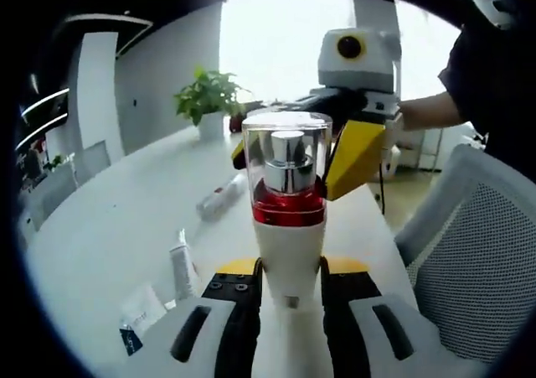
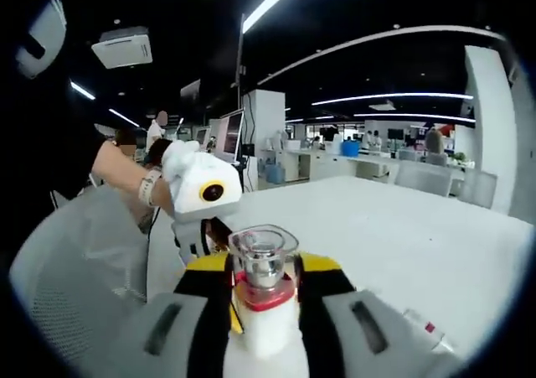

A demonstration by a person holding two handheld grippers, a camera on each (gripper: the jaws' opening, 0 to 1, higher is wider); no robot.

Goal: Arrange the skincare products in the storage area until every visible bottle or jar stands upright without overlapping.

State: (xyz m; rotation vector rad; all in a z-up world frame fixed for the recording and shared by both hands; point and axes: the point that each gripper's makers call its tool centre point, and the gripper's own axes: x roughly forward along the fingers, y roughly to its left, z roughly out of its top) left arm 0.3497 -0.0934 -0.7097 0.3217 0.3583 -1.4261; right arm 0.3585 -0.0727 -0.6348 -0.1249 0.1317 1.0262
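Note:
A skincare bottle (image 1: 288,227) with a clear cap, a silver pump, a red band and a white body stands upright in the air between both grippers. My left gripper (image 1: 289,269) is shut on its lower white body. The right gripper (image 1: 352,101) reaches in from the far side, its yellow jaws flanking the cap and red band. In the right gripper view the same bottle (image 2: 264,294) sits tight between my right gripper's (image 2: 264,269) jaws, at the red band. The left gripper (image 2: 203,198), held by a person's hand, faces me just behind it.
On the white table (image 1: 126,219) lie a clear bottle on its side (image 1: 222,200), a white tube (image 1: 182,265) and a flat tube (image 1: 138,315). A potted plant (image 1: 209,97) stands at the far end. A mesh chair (image 1: 469,261) is beside the table. A small item (image 2: 427,328) lies on the table (image 2: 402,227).

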